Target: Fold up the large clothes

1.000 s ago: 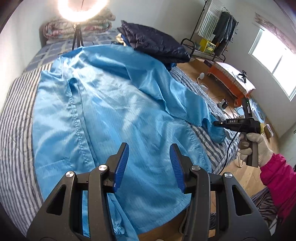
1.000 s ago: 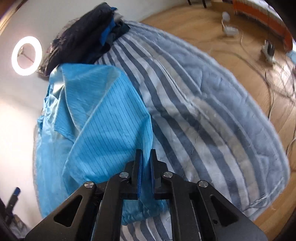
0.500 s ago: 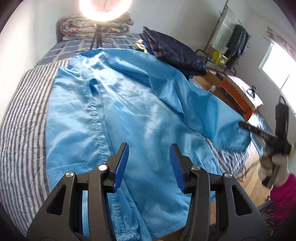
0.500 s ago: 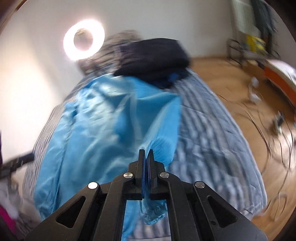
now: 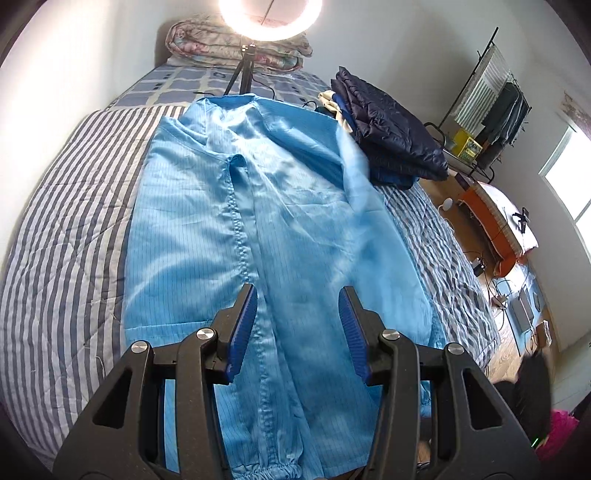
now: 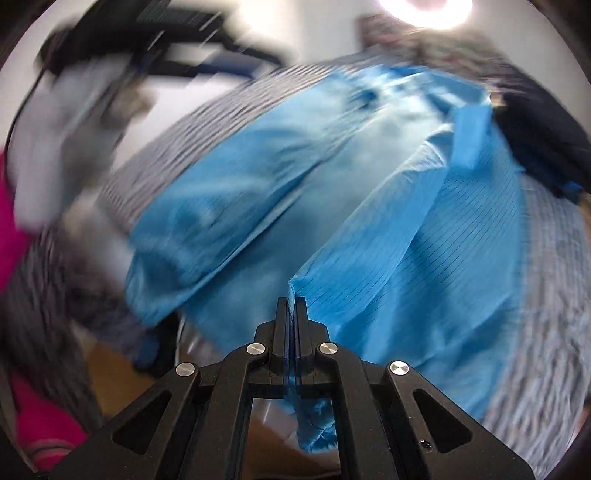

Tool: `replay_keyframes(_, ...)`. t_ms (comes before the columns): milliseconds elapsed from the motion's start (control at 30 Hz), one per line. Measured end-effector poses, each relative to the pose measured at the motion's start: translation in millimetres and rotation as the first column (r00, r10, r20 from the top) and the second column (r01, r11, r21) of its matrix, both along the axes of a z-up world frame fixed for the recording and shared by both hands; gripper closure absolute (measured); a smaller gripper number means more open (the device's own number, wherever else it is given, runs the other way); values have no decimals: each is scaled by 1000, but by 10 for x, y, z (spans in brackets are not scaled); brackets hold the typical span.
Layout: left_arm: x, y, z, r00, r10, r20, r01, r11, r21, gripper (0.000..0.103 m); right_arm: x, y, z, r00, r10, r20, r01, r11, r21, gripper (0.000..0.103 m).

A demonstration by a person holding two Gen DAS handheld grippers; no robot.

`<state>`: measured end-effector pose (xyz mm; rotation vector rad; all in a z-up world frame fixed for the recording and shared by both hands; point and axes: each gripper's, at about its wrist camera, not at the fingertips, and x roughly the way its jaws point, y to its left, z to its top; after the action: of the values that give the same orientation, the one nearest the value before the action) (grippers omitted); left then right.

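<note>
Right wrist: glossy pinstriped blue garment (image 6: 424,229)

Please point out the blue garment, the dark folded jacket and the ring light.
blue garment (image 5: 295,229): left wrist view, its spread front.
dark folded jacket (image 5: 391,136): left wrist view, its top fold.
ring light (image 5: 236,20): left wrist view, its glowing rim.

**What the views leave unclear**

The right wrist view is smeared by motion: the gloved hand (image 6: 74,122) and the dark tool above it are only streaks. The blue garment (image 6: 424,229) hides its pinched edge between the black fingers (image 6: 286,325). In the left view, its cuffed hem (image 5: 266,470) runs off the bottom edge.
</note>
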<state>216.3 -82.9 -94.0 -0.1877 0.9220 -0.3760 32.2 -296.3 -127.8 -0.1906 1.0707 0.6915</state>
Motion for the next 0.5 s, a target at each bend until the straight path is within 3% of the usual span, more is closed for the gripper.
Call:
replay_keyframes(167, -3, -89, -120, 999, -33, -41, 33, 999, 13, 56, -196, 41, -103, 992, 115, -47, -115, 993, -1, 102)
replay_keyframes(400, 5, -297, -393, 986, -92, -139, 93, 996, 4, 56, -151, -202, 95, 993, 96, -75, -87, 989, 119, 99)
replay_keyframes(500, 14, -345, -475, 979, -101, -177, 100, 995, -15, 56, -81, -333, 228, 995, 68, -67, -53, 978, 204, 90)
